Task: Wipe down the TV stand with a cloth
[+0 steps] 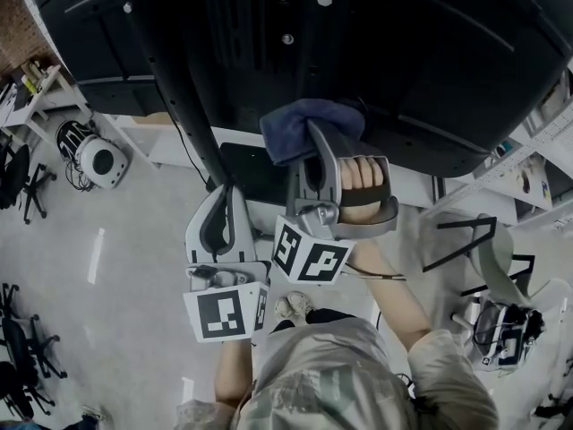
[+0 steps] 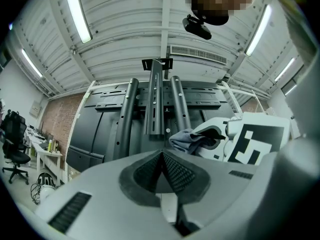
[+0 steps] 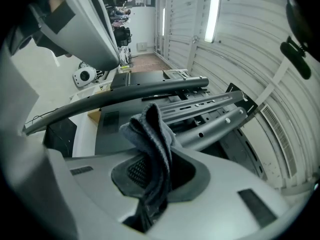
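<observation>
The TV stand's black poles and brackets (image 2: 155, 104) carry a big dark screen, whose back (image 1: 376, 43) fills the top of the head view. My right gripper (image 1: 315, 133) is shut on a dark blue-grey cloth (image 1: 309, 124), holding it up against the lower back of the screen. In the right gripper view the cloth (image 3: 152, 134) hangs bunched between the jaws, with the stand's poles (image 3: 205, 106) just beyond. My left gripper (image 1: 228, 193) hangs lower and to the left, jaws shut with nothing in them; its pads (image 2: 172, 171) meet. The cloth (image 2: 187, 139) shows from the left gripper view too.
The stand's white base (image 1: 170, 146) rests on the grey floor. A white round device with cables (image 1: 97, 159) lies to its left, near a shelf (image 1: 40, 92) and office chairs (image 1: 22, 182). Black frames (image 1: 466, 240) and gear (image 1: 506, 330) stand at the right.
</observation>
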A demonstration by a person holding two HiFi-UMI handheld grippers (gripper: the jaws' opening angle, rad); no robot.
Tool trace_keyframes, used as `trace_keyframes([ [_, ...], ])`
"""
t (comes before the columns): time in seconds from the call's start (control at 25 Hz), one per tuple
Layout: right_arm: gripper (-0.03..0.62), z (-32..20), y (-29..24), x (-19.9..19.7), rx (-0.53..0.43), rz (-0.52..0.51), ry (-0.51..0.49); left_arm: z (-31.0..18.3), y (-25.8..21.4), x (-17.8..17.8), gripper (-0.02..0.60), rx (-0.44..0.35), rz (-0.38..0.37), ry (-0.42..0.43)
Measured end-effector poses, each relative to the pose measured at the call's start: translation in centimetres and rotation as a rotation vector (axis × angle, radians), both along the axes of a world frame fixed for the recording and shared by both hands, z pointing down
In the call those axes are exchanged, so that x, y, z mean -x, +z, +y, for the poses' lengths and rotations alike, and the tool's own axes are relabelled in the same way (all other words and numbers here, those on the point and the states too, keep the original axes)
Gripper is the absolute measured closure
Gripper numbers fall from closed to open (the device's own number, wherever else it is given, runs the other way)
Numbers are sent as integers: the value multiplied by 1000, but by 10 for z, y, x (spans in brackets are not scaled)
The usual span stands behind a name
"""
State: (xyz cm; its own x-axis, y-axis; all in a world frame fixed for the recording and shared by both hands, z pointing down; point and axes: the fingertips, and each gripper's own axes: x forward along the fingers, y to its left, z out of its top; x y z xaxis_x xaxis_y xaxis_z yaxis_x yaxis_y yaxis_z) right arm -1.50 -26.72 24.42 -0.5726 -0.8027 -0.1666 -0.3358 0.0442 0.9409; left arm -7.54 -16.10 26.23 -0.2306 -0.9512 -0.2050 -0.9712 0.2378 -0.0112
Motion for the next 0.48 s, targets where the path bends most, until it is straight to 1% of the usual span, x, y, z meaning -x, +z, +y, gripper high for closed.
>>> trace_keyframes([
  [0.08,536,0,10,0,17,-6,-9,0,6,3,566,8,3,-9],
  [0.24,536,2,23,-2,57,-33,-22,-2,24,9,566,51,22,-30],
  [0.48,536,4,50,-2,80,-17,-34,-4,45,9,566,70,40,-47],
])
